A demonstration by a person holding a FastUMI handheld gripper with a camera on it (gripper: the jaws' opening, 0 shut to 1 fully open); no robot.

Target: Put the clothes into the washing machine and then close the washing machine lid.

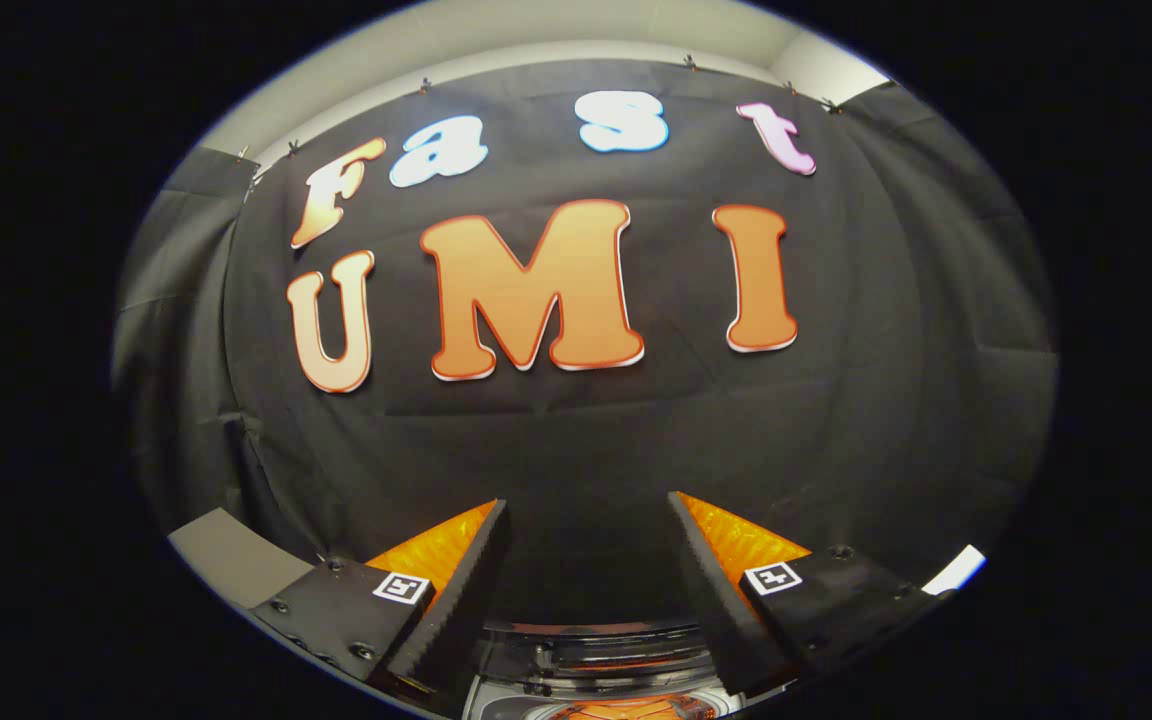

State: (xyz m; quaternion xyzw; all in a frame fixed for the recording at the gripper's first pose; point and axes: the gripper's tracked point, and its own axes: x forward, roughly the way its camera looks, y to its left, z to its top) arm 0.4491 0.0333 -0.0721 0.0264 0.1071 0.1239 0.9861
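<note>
My gripper is held up high and stands open, with a wide gap between its two black-padded orange fingers and nothing in that gap. Low down between the finger bases I see the top of the washing machine: a dark curved rim or lid edge with a clear part. Below it something orange lies inside the opening; I cannot tell whether it is clothing. I cannot tell how the lid stands.
The black cloth wall of the booth stands straight ahead beyond the fingers. A grey surface shows beside the left finger and a white strip beside the right finger.
</note>
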